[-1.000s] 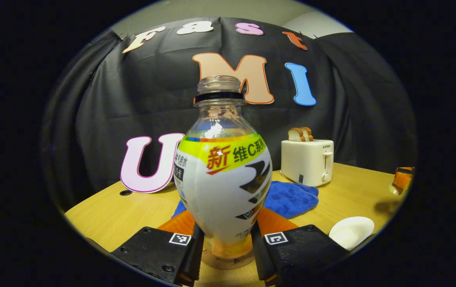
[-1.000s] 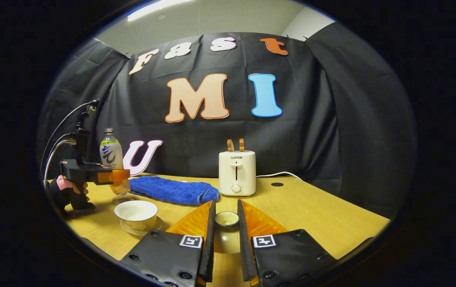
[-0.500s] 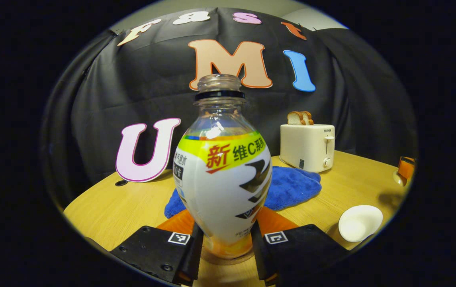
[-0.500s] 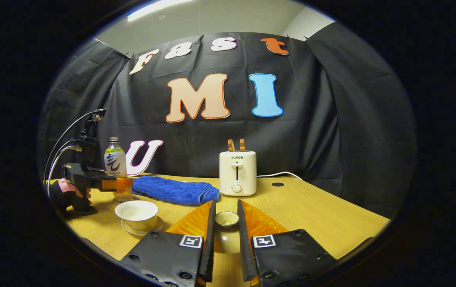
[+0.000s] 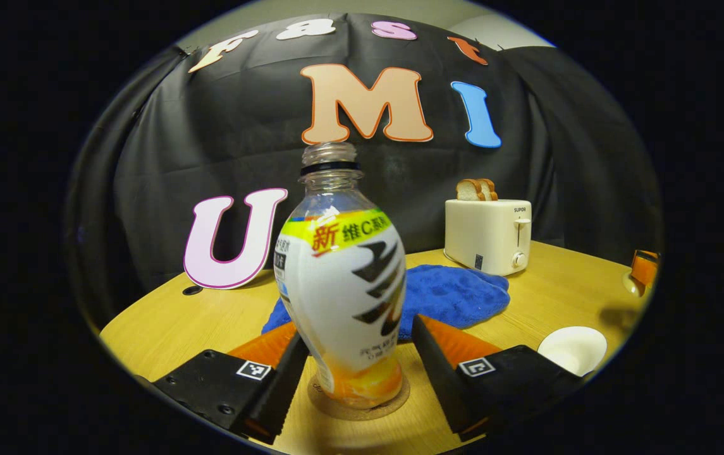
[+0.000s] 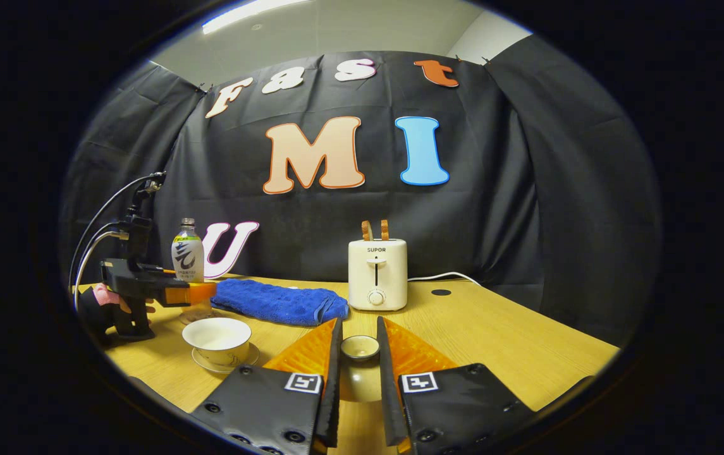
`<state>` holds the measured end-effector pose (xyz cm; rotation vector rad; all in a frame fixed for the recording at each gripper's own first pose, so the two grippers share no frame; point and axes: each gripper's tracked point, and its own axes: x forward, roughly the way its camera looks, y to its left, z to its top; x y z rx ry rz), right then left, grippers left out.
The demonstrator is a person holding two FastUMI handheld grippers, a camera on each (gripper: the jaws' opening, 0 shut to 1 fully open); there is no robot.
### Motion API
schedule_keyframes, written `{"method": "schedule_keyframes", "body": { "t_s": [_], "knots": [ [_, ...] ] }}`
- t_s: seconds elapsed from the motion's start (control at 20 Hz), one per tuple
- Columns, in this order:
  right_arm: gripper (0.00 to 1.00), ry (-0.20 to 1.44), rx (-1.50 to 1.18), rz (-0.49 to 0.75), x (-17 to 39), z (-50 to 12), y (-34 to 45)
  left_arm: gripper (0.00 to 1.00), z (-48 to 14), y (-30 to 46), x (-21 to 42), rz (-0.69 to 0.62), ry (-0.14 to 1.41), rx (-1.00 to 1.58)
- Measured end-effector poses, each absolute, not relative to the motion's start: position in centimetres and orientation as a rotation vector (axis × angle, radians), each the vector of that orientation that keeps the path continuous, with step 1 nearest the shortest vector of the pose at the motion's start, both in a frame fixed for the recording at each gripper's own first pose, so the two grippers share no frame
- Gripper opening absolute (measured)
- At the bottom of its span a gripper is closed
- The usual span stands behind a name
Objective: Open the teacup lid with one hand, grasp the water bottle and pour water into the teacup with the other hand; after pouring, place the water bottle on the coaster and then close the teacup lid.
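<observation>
In the left gripper view the uncapped water bottle (image 5: 343, 284) stands upright on a round cork coaster (image 5: 359, 404). My left gripper (image 5: 356, 344) is open, its fingers spread either side of the bottle's base without touching it. The white teacup (image 5: 571, 349) sits lidless at the lower right. In the right gripper view my right gripper (image 6: 358, 351) is shut on the teacup lid (image 6: 359, 363), held above the table. The teacup (image 6: 217, 340) stands on its saucer to the left, with the bottle (image 6: 187, 256) and the left gripper (image 6: 194, 293) behind it.
A blue towel (image 6: 276, 301) lies behind the teacup. A cream toaster (image 6: 377, 273) with bread slices stands at the back by the black cloth wall. A person's hand (image 6: 107, 303) holds the left gripper near the table's left edge.
The left gripper lowered the bottle onto the coaster, then opened and drew back a little. The right gripper has stayed still with the lid.
</observation>
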<state>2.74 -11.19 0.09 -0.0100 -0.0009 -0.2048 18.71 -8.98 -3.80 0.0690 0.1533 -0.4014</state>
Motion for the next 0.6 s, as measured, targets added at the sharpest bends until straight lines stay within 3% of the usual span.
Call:
{"method": "schedule_keyframes", "body": {
  "t_s": [0.6],
  "knots": [
    [0.31, -0.002, -0.010, -0.202, 2.8, 0.1, -11.2, 0.95, -2.4, -7.9, 16.6, -0.379, 0.068, 0.027]
  ]
}}
